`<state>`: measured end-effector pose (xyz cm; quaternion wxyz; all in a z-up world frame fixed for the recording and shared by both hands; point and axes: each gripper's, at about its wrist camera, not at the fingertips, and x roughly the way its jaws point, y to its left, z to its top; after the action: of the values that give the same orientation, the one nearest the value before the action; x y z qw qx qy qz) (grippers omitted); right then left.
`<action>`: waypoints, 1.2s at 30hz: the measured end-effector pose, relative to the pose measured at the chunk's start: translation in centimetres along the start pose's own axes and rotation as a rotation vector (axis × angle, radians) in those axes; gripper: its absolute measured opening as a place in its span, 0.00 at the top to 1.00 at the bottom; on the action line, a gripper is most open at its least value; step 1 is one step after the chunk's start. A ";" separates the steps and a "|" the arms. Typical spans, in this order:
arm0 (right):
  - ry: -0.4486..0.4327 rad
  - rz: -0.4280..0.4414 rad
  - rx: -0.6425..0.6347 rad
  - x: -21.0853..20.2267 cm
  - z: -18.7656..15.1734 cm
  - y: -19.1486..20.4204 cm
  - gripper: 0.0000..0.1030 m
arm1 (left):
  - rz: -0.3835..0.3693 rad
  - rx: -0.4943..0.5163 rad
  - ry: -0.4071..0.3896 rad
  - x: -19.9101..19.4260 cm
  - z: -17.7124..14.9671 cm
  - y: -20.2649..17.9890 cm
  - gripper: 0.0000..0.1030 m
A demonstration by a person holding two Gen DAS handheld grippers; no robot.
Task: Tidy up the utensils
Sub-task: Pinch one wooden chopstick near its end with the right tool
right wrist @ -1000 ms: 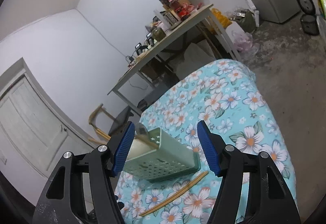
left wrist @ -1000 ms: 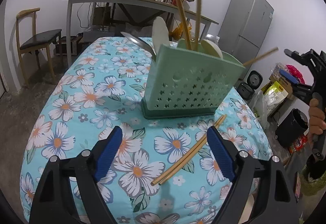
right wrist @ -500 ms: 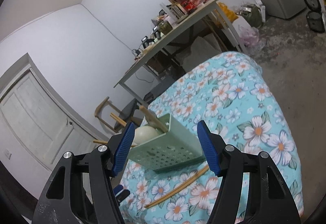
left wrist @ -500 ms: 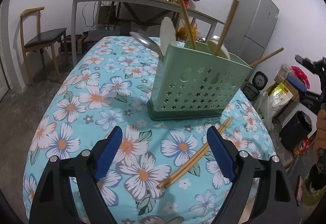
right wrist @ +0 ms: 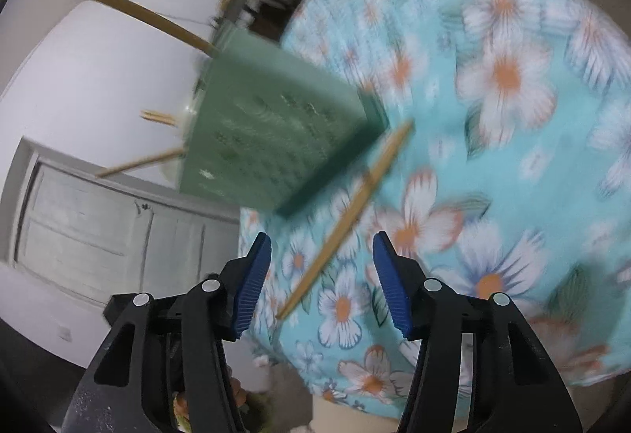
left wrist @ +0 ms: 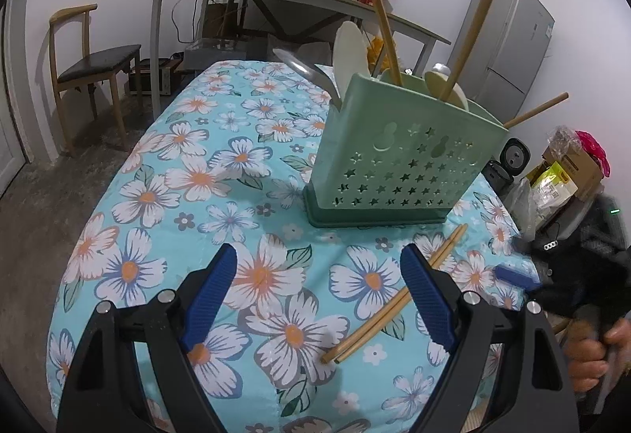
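A: That holder looks like matt green plastic, with star holes punched through the wall.

B: Yes, and the chopsticks lying on the tablecloth look like pale bamboo or wood, smooth and dull.

A: The tablecloth is soft printed cloth, quilted by the look of its seams.

B: The spoon in the holder is shiny metal. The gripper pads are ribbed blue, rubbery, on black matt plastic arms.

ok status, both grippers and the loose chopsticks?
Left gripper open, empty. Right gripper open, jaws just closing in, nothing held. Chopsticks flat on tablecloth beside green holder. Nothing in the way.
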<state>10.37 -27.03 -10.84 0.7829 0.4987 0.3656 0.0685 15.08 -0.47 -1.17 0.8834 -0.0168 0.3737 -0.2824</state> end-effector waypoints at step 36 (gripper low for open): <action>0.144 0.008 0.093 5.3 1.2 -1.8 0.90 | -0.005 0.044 0.046 0.9 -0.2 -2.0 0.20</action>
<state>14.50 -26.25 -14.76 0.7302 0.5297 0.4219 0.0904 14.47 -2.58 -1.47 0.8740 0.0083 0.3877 -0.2928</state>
